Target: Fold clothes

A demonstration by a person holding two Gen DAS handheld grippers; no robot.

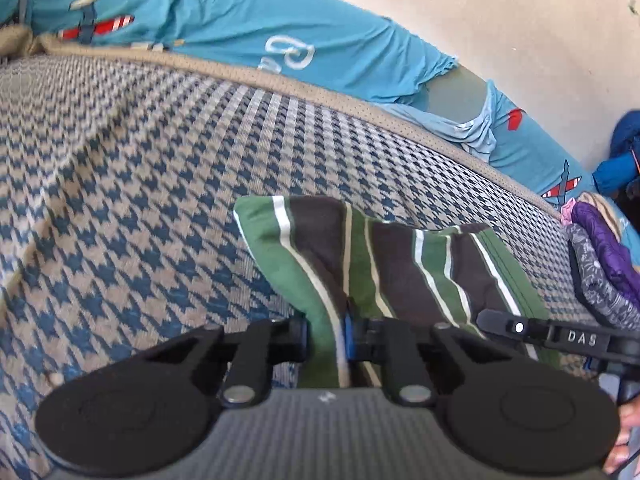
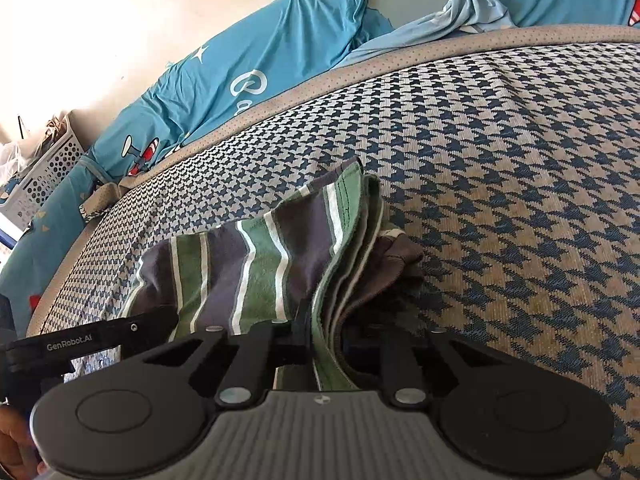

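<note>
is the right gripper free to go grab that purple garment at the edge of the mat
Probably not as things stand: the right gripper is shut on the striped cloth, as is the left gripper. The purple garment lies unobstructed, but the cloth must be released first.

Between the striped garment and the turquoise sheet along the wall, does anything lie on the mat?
Nothing: in both wrist views only bare houndstooth mat and its beige border separate the striped garment from the turquoise sheet.

broad open stretch of blue-and-tan houndstooth woven mat (image 1: 140,168) lies bare to the left of the folded green, brown and white striped cloth (image 1: 360,256). rumpled turquoise printed bedsheet (image 1: 240,20) borders the far edge. purple and grey patterned clothes pile (image 1: 604,264) crowds the right side.
</note>
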